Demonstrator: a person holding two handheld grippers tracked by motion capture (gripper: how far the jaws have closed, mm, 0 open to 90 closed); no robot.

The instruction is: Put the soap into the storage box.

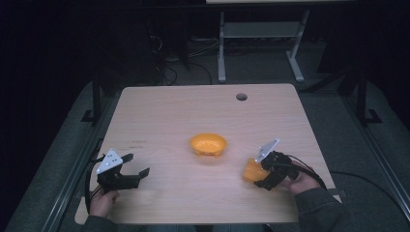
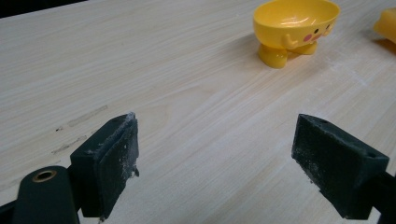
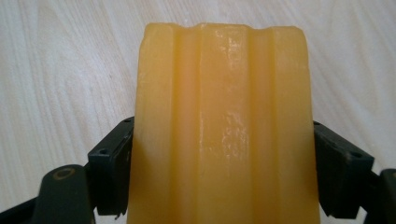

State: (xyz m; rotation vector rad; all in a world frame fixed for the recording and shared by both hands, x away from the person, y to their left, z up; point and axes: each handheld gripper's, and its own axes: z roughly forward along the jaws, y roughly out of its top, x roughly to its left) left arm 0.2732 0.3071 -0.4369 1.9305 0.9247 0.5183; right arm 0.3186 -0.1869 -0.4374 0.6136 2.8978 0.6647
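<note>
The right claw (image 1: 263,175) grips the orange soap bar (image 3: 219,126) by its long sides at the near right of the desk (image 1: 159,111). Lift it level toward the yellow dish (image 1: 208,144) at centre. The left claw (image 1: 138,166) waits open, near left.

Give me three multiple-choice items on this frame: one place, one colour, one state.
1. Where does the yellow bowl stand?
A. near the table's middle
B. at the near left corner
C. on the floor

2. What colour is the ridged block between the right gripper's jaws?
A. blue
B. yellow-orange
C. green

3. How is the left gripper?
A. shut on the bowl
B. shut on the block
C. open, holding nothing

Key: 1 A, the high view shows it mid-table. 2 B, the right gripper view shows its colour. 3 C, bare wood lies between its spread jaws.
</note>
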